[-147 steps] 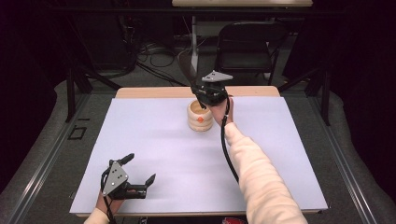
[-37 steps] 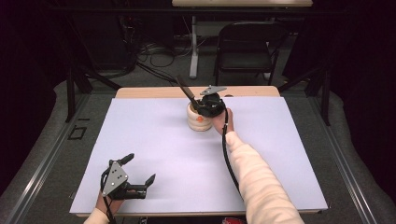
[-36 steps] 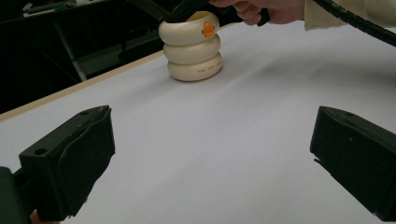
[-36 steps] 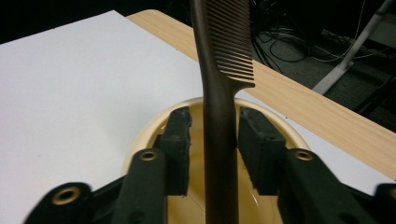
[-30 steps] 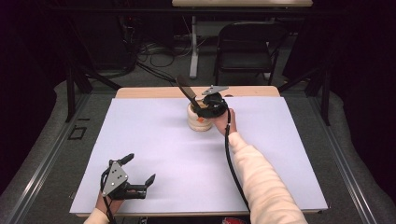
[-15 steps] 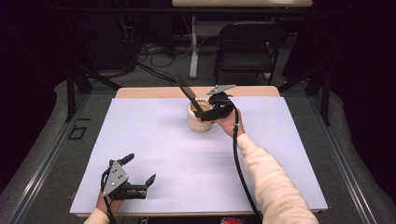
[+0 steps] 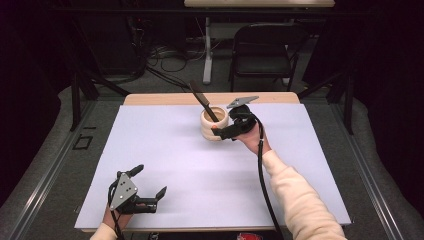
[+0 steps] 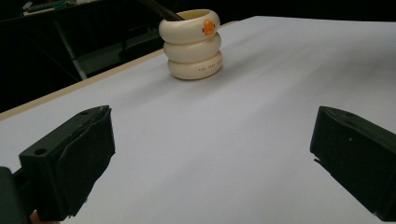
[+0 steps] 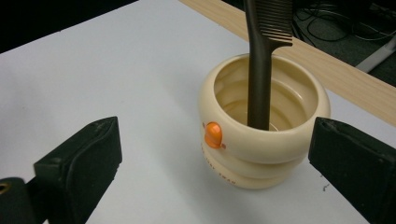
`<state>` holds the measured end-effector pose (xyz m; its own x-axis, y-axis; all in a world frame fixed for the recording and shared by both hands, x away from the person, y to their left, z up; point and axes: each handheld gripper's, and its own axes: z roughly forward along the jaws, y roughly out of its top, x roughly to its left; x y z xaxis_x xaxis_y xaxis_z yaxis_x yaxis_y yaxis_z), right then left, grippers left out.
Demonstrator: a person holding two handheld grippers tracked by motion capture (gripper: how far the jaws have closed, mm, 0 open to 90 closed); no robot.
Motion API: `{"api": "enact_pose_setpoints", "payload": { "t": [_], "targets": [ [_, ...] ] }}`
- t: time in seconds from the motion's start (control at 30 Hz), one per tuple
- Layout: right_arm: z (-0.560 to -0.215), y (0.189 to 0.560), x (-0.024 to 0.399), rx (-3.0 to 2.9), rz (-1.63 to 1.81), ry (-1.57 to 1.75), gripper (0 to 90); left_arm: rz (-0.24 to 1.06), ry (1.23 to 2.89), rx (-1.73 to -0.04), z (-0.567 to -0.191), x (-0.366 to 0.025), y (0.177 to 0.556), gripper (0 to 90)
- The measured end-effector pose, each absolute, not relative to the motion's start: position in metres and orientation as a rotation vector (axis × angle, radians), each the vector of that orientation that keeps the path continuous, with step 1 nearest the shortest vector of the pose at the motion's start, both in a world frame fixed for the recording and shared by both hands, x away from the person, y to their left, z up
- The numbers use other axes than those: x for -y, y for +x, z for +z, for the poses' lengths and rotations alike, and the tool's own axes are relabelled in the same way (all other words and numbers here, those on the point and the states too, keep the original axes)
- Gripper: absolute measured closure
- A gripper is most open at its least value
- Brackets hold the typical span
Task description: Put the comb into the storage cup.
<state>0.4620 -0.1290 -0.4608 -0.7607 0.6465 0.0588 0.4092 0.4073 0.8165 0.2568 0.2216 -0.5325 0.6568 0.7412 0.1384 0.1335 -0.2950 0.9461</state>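
A cream cup (image 7: 214, 125) that looks like three fat rings stacked up is standing on the white sheet (image 7: 165, 155), near the far edge of the table (image 7: 150, 98). It has a small orange dot (image 9: 213, 135) on its side. A dark comb (image 9: 260, 60) is sitting inside the cup, handle down, and its toothed end is sticking up over the rim and leaning on it. The right gripper (image 7: 223, 132) is hanging just beside the cup. Its jaws have just been opening and are standing wide apart, holding nothing. The left gripper (image 7: 149, 188) is resting near the front edge of the sheet, well apart from the cup, with its jaws spread wide and holding nothing too.
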Motion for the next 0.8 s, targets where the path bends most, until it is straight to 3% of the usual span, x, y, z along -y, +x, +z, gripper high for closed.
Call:
{"api": "enact_pose_setpoints", "payload": {
  "t": [0.8],
  "targets": [
    [-0.465, 0.411, 0.166, -2.441, 1.297, 0.883, 0.0, 0.704, 1.802, -0.700, -0.533, -0.220, 0.257, 0.2]
  ]
}}
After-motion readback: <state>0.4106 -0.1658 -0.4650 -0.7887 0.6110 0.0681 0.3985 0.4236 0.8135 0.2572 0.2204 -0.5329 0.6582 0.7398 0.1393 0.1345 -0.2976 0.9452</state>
